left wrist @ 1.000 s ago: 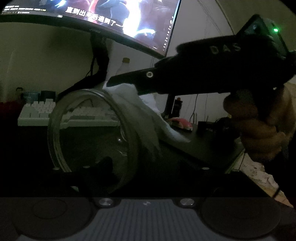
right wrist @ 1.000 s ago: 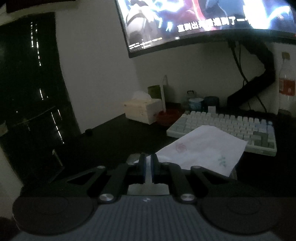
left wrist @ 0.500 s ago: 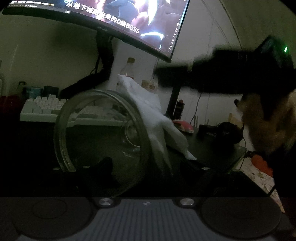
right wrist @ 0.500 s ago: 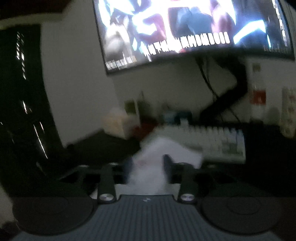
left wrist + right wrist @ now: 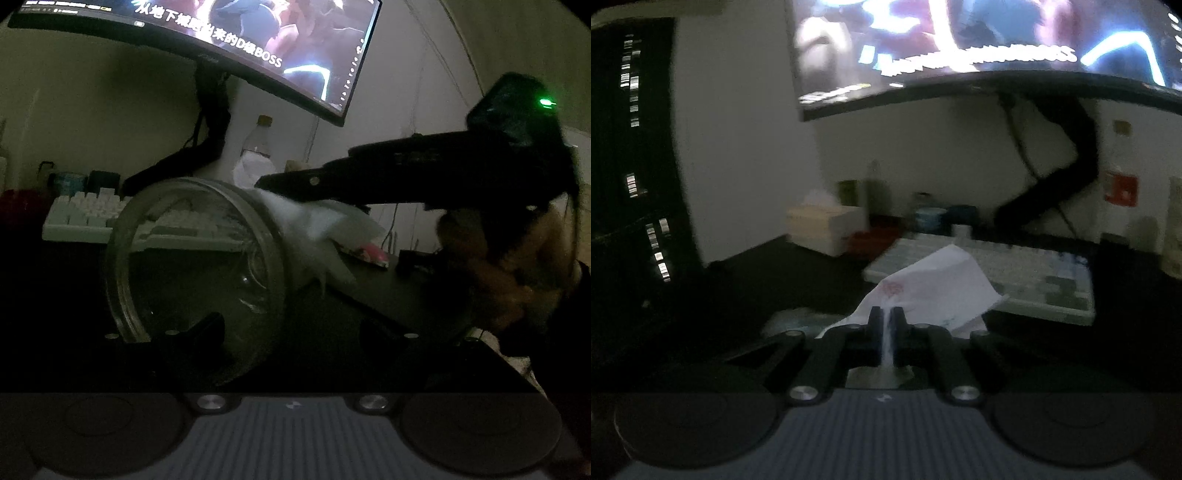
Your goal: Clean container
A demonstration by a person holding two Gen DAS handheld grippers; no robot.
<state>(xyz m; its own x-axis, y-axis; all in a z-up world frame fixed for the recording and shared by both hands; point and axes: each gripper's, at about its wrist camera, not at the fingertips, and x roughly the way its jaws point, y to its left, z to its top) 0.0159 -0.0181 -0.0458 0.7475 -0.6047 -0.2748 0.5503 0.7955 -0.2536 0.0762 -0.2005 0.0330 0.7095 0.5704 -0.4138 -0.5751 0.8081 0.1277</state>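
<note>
In the left wrist view a clear glass container lies on its side between the dark fingers of my left gripper, which holds it above the black desk. A white tissue hangs against the container's upper right edge. My right gripper reaches in from the right with a hand behind it, its tip pinching the tissue. In the right wrist view the right gripper is shut, with the tissue fanning out past its fingertips.
A white keyboard lies on the black desk behind the container. A lit curved monitor hangs above, with a plastic bottle under it. A tissue box stands at the back left.
The right gripper let go of the tissue, opened and drew back to the right, then came in again lower and shut on it. The container stayed in the left gripper.
</note>
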